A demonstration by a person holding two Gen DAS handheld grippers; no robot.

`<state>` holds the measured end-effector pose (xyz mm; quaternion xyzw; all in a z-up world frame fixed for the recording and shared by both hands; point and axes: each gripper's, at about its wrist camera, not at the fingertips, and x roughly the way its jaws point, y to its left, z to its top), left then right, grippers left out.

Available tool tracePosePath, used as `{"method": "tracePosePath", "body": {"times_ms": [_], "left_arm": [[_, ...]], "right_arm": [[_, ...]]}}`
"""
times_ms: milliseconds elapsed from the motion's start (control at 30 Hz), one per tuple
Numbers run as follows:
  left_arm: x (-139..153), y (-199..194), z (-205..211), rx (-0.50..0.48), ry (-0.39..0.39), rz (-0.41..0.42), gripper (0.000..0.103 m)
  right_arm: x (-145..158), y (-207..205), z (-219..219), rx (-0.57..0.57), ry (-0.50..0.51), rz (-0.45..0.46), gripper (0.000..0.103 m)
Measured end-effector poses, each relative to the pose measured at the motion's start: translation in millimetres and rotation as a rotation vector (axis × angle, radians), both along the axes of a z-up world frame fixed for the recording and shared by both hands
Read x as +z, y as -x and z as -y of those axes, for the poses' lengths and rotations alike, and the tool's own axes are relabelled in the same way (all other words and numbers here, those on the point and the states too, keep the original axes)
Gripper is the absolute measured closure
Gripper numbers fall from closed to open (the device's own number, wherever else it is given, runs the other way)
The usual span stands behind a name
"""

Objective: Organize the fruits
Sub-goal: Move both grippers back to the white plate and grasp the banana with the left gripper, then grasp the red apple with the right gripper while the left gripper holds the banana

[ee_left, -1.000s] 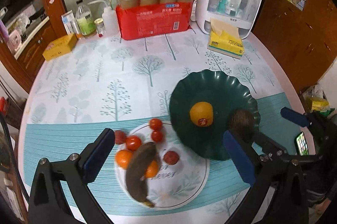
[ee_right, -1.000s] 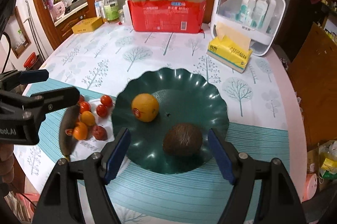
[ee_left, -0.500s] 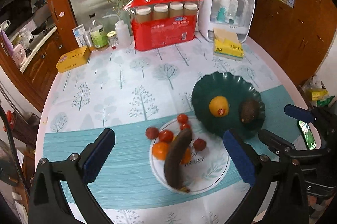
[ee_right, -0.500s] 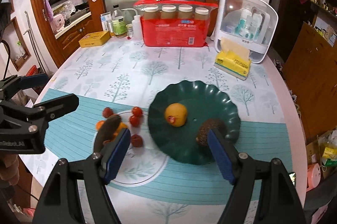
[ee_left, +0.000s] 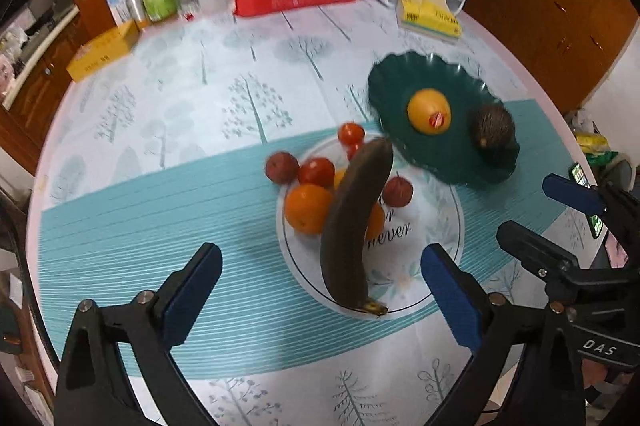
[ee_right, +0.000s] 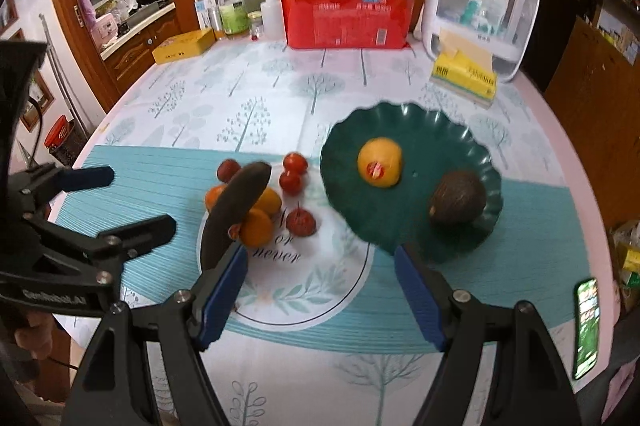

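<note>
Left gripper [ee_left: 320,290] hanging bottom centre of left view, jaws wide but just been closing a little, empty; dark banana [ee_left: 354,226] lying between them in view, untouched, probably next pick. Right gripper [ee_right: 320,290] sitting bottom centre of right view, jaws fairly wide, gripping nothing. White plate [ee_left: 440,258] mid-frame carrying banana, oranges, small red fruits. Green plate [ee_left: 384,85], farther upper right, holding yellow fruit [ee_left: 429,110] and brown fruit [ee_left: 494,125], seemingly sorted already.
</note>
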<state>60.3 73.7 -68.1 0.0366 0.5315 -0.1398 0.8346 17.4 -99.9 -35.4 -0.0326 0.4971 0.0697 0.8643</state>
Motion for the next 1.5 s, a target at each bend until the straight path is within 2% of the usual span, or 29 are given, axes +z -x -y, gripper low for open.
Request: {"method": "tracePosePath", "body": {"times_ms": [167, 267, 333, 400, 567, 667, 933, 1000, 1133, 1367, 1500], "left_arm": [[-33, -13, 7, -0.004, 0.033, -0.058, 0.015], [-51, -19, 12, -0.01, 0.042, -0.095, 0.017], [-59, -23, 14, -0.015, 0.046, -0.111, 0.025], [-67, -27, 17, -0.015, 0.052, -0.131, 0.03], [-78, -34, 16, 0.003, 0.075, -0.159, 0.034], [-82, -35, 16, 0.005, 0.082, -0.169, 0.04], [-92, -37, 22, -0.002, 0.115, -0.186, 0.05], [-92, -38, 24, -0.018, 0.133, -0.189, 0.06], [-91, -35, 24, -0.02, 0.135, -0.177, 0.072], [-85, -29, 12, -0.007, 0.129, -0.161, 0.073], [-80, -25, 3, 0.002, 0.132, -0.149, 0.073]], "right_arm": [[-24, -7, 2, -0.024, -0.003, -0.011, 0.027], [-38, -14, 1, -0.024, 0.011, -0.007, 0.027], [-45, -19, 0, -0.02, 0.016, -0.007, 0.029], [-52, -23, -1, -0.016, 0.016, -0.008, 0.031], [-67, -32, 0, -0.012, -0.001, -0.031, 0.037], [-73, -36, 2, -0.007, -0.018, -0.046, 0.039], [-84, -46, 5, -0.007, -0.055, -0.071, 0.041], [-87, -49, 8, -0.013, -0.068, -0.08, 0.041], [-90, -55, 7, -0.008, -0.092, -0.089, 0.042], [-89, -60, -5, 0.022, -0.106, -0.071, 0.042], [-95, -67, -9, 0.001, -0.125, -0.096, 0.044]]}}
